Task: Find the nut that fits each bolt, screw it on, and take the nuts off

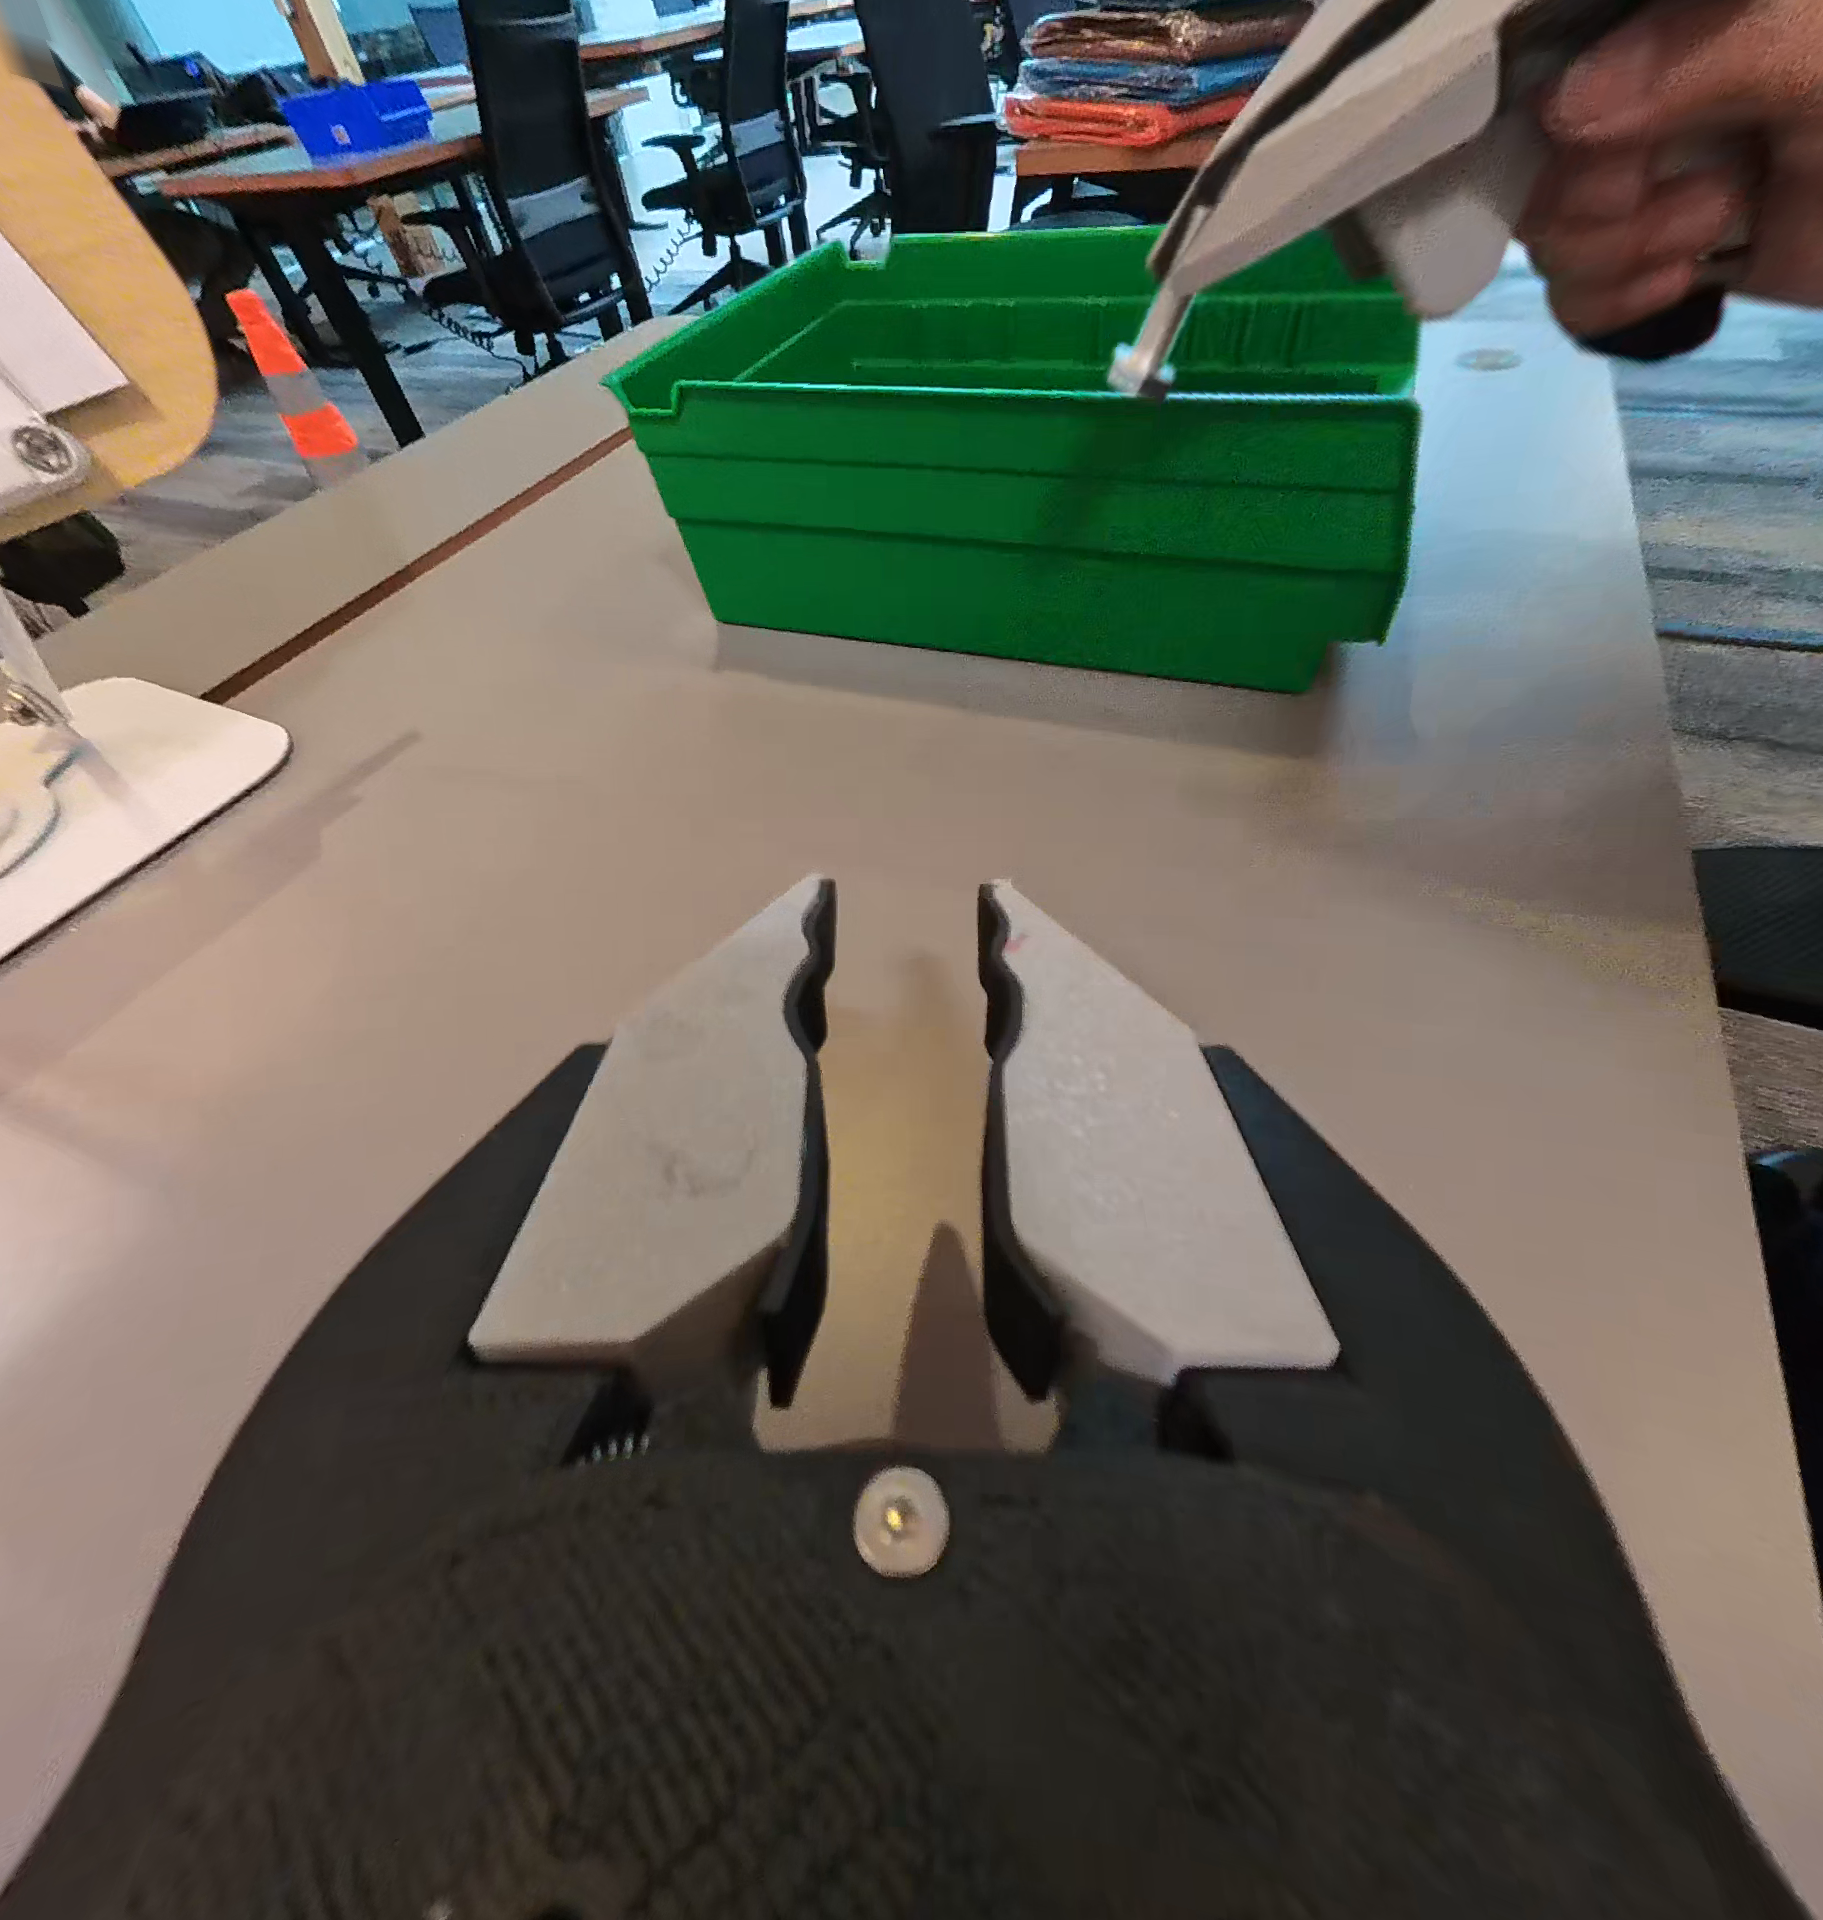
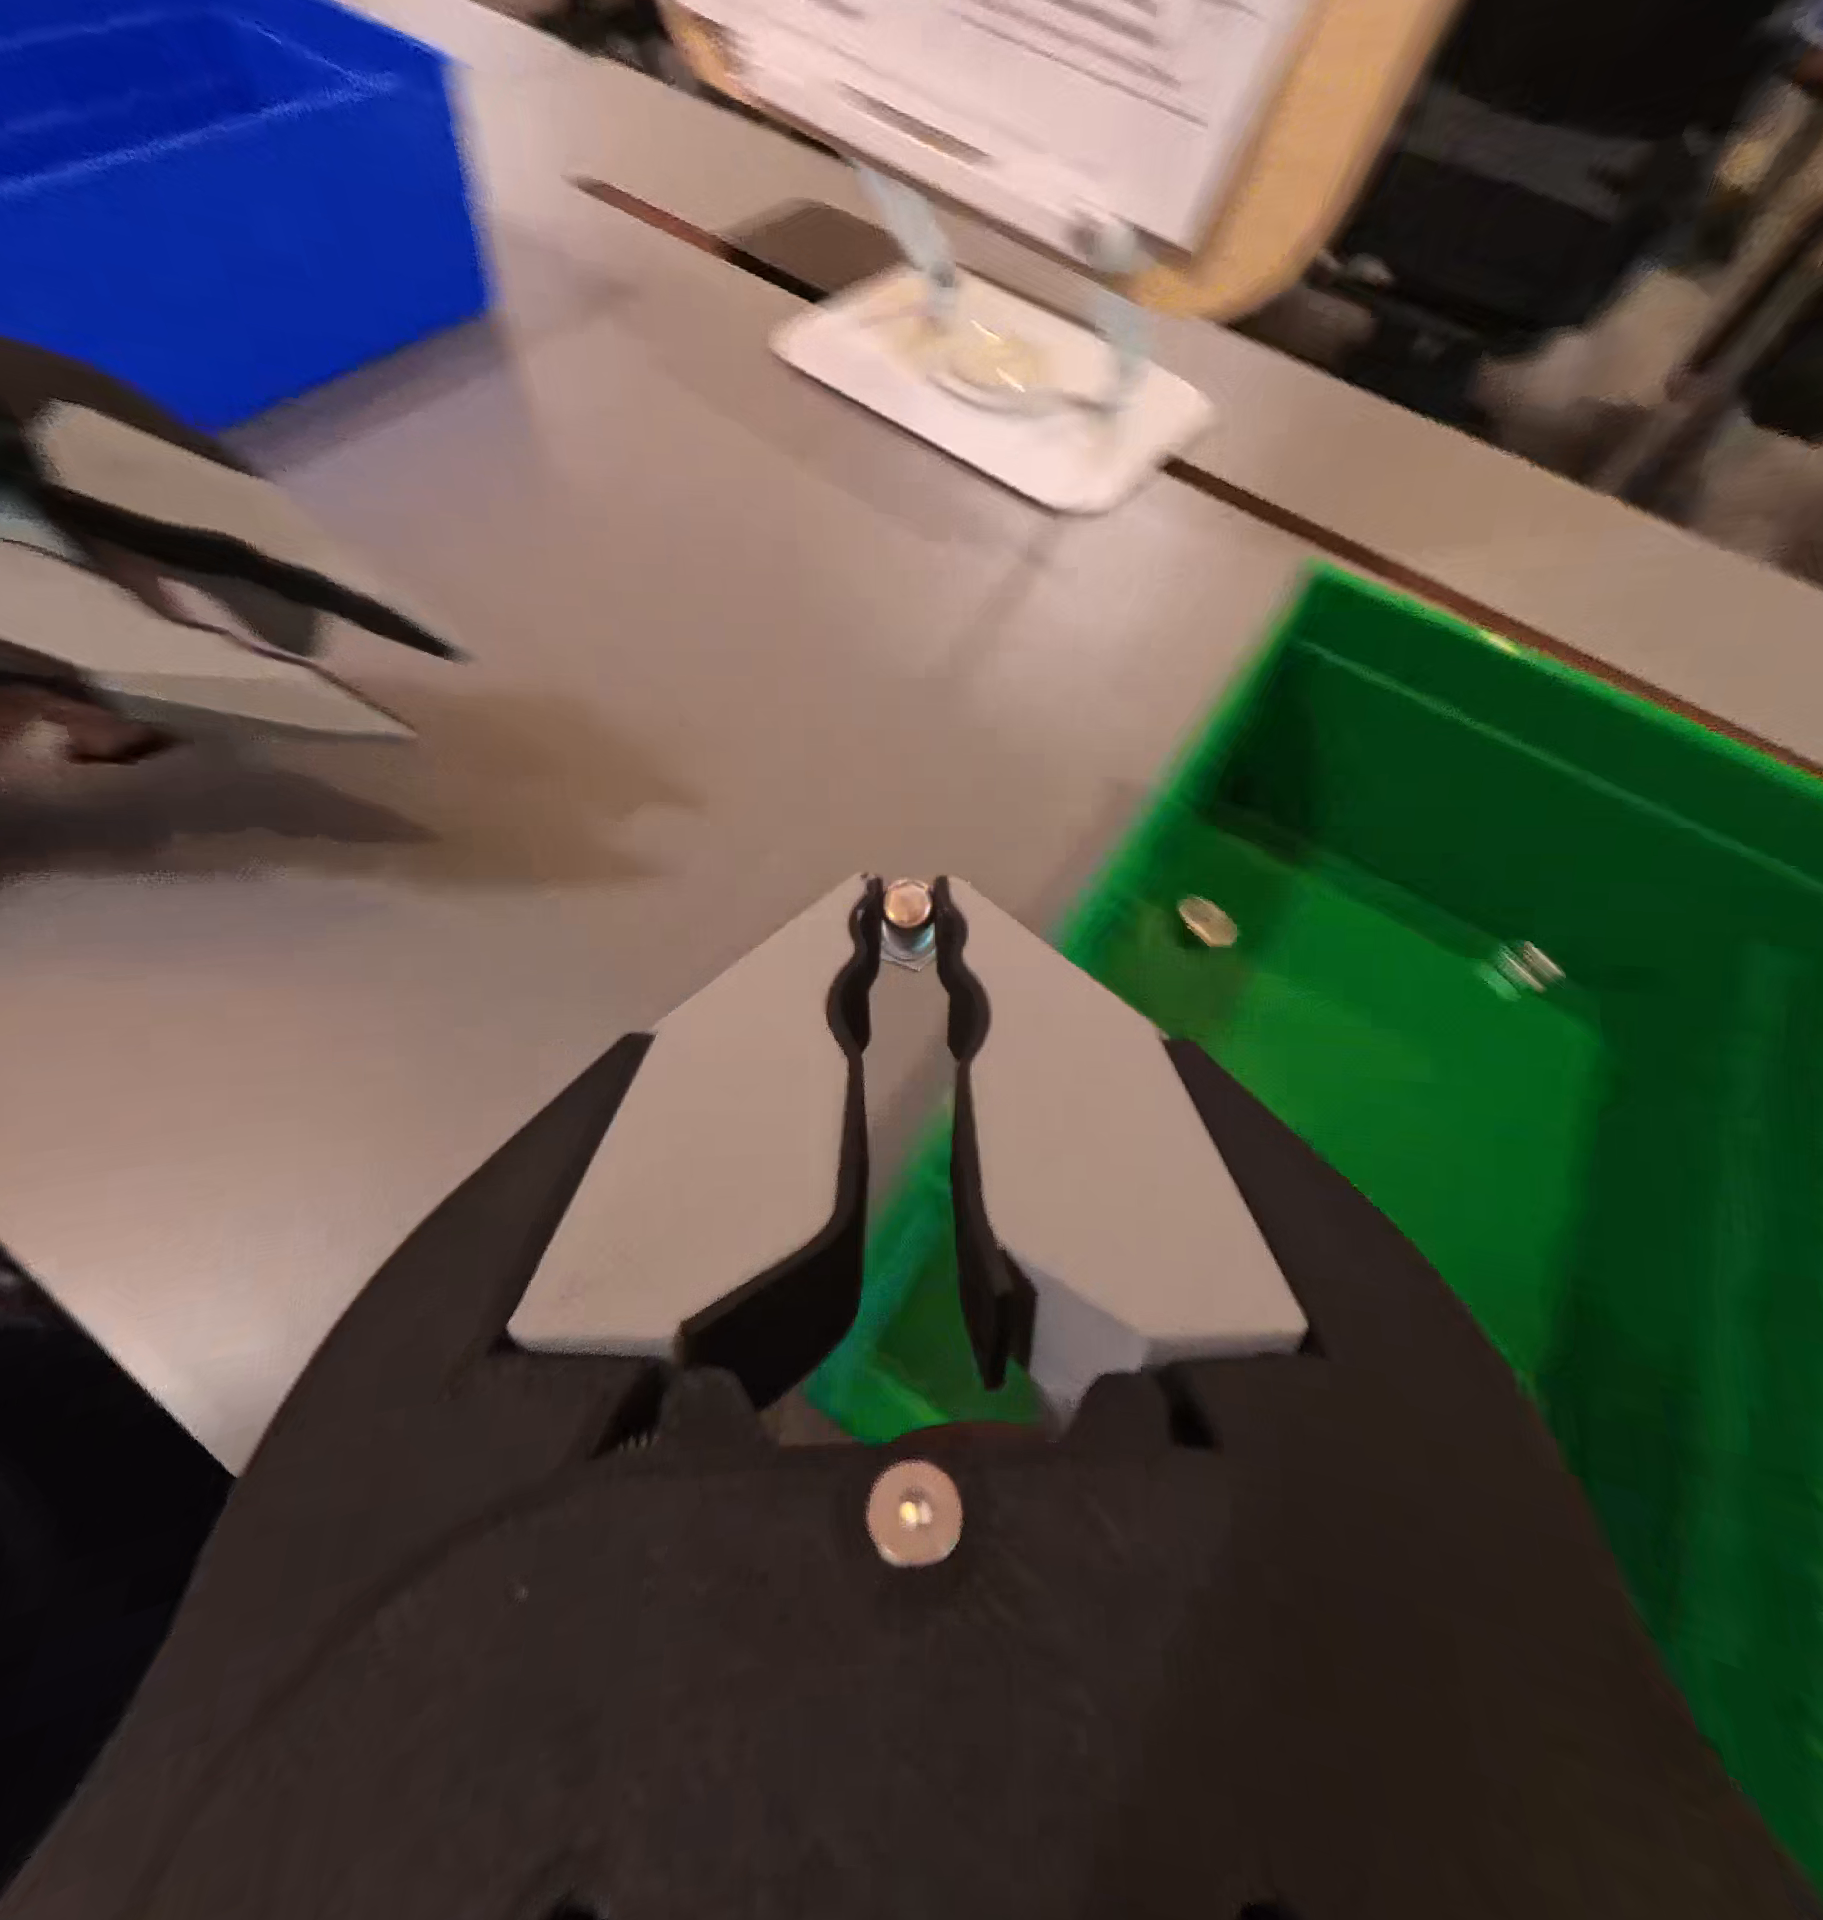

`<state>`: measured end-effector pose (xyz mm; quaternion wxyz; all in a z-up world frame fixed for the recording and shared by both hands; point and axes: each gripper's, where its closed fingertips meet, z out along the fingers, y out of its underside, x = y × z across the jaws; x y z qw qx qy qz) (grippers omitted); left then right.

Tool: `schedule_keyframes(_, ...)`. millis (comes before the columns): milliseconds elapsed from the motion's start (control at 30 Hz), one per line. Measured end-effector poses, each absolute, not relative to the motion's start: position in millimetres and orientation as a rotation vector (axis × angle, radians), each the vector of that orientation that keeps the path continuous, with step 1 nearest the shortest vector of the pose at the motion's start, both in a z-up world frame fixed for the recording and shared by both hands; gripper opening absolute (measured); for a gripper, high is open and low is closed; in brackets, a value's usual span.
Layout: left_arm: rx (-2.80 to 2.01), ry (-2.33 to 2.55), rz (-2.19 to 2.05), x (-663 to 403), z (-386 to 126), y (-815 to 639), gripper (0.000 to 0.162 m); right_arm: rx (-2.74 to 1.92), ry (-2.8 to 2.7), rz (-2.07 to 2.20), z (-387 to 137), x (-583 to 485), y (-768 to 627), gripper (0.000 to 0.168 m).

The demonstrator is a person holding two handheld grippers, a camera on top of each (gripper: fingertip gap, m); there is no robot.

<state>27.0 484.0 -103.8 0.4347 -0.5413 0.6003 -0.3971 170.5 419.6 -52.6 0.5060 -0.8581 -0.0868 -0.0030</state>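
No readable text anywhere: printed lines on the white sheet (image 2: 1032, 94) clipped to the stand at the table's (image 2: 678, 623) far edge, blurred beyond reading.

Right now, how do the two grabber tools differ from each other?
The right gripper is pinched shut on a small metal bolt, while the left gripper is open with nothing between its fingers. The right one is raised by the green bin; the left one points over bare table. Both have the same grey fingers with black pads.

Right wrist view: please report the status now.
Right gripper shut on bolt, beside green bin. Left gripper open, empty, over table. Loose hardware in bin. Nothing in the way.
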Motion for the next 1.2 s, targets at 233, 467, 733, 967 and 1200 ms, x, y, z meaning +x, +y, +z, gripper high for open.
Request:
schedule_keyframes(233,-1.32,1.543,-0.936,29,-109,478,0.021,-2.426,0.035,-0.105,-131,288,366,0.008)
schedule_keyframes(467,-1.341,1.529,-0.969,28,-109,480,0.02,-2.511,0.111,-0.123,-146,313,339,0.007)
schedule_keyframes(733,-1.343,1.547,-0.944,28,-113,481,0.019,-2.665,0.074,-0.259,-141,327,333,0.03)
schedule_keyframes(967,-1.356,1.553,-0.952,28,-115,482,0.019,-2.28,-0.104,-0.175,-59,248,383,0.03)
schedule_keyframes(1200,-1.385,1.555,-0.963,28,-120,486,0.022,-1.772,-0.414,0.298,5,65,444,0.034)
